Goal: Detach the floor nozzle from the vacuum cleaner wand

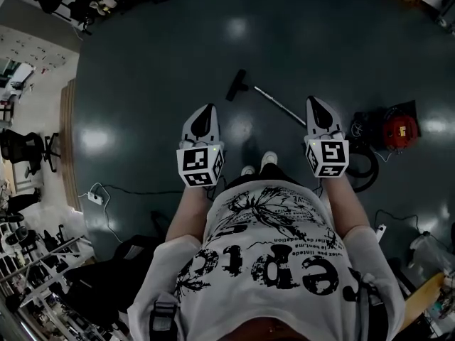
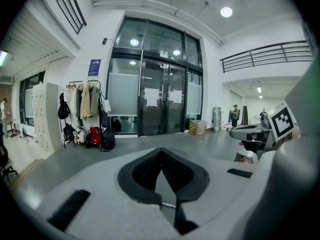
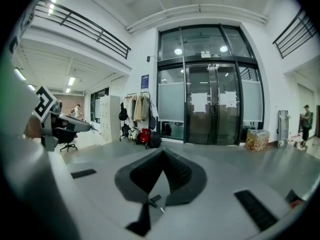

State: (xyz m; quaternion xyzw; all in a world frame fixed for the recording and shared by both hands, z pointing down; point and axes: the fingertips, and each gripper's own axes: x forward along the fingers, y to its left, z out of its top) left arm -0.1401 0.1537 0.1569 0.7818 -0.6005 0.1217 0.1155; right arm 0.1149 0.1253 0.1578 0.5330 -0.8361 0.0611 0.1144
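Lying on the floor (image 1: 156, 62) by the wand (image 1: 279, 105), the floor nozzle (image 1: 237, 85) is apart from the left gripper (image 1: 207, 109) and right gripper (image 1: 313, 101), whose fingers are together, empty.

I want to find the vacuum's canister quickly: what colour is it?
Red, with black parts. The canister shows best in the head view.

Left tongs (image 1: 207, 109), right tongs (image 1: 314, 101) closed, floor nozzle (image 1: 237, 85), wand (image 1: 281, 106) beyond

Glass doors (image 2: 160, 99) ahead; coat rack (image 2: 85, 101) left; red backpack (image 2: 95, 135) beneath.
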